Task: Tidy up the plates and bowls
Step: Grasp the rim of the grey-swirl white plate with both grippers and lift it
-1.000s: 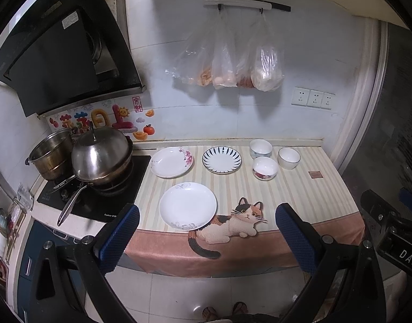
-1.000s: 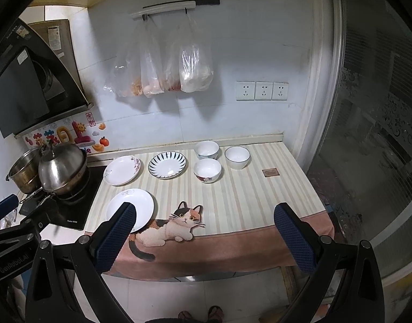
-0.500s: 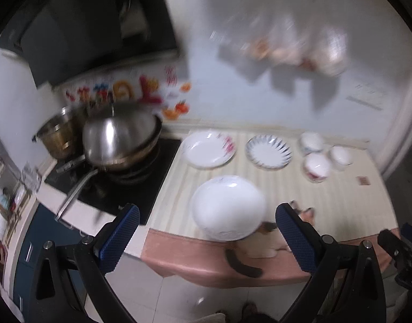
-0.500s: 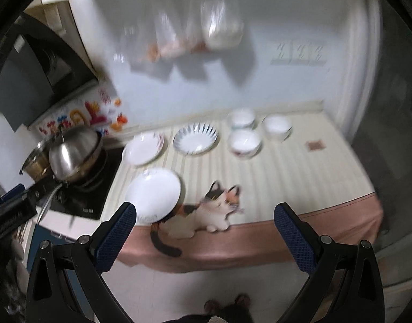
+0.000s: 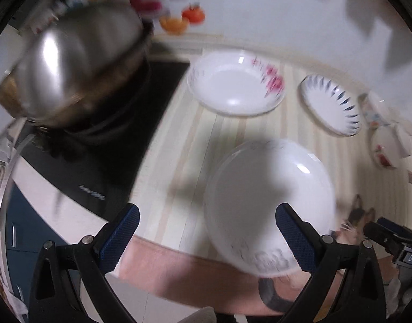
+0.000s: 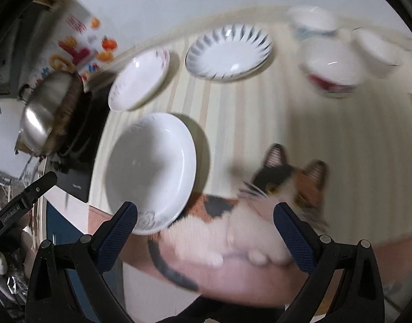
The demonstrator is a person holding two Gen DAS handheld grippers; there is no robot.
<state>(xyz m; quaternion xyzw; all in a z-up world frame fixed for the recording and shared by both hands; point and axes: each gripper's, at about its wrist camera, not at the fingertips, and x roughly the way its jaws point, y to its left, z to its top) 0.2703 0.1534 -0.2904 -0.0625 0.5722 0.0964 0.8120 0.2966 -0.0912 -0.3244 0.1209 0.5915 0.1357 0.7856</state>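
A large white plate (image 5: 268, 202) (image 6: 150, 172) lies near the counter's front edge. Behind it are a pink-flowered plate (image 5: 235, 82) (image 6: 138, 79) and a blue-rayed plate (image 5: 330, 107) (image 6: 229, 51). Three small bowls sit at the right: one with red marks (image 6: 332, 67) (image 5: 383, 152), two white ones (image 6: 313, 20) (image 6: 378, 51). My left gripper (image 5: 206, 239) is open, just above the white plate's near-left rim. My right gripper (image 6: 206, 234) is open over the front edge, its left finger by that plate's near rim.
A steel lidded wok (image 5: 74, 62) (image 6: 48, 113) sits on a black cooktop (image 5: 103, 167) left of the plates. A cat picture (image 6: 259, 204) is printed on the striped counter cloth (image 6: 354, 161). The wall with stickers (image 5: 179, 8) is behind.
Both grippers have moved forward and down, close over the counter's front edge. The white plate now fills much of both views. Both stay open.
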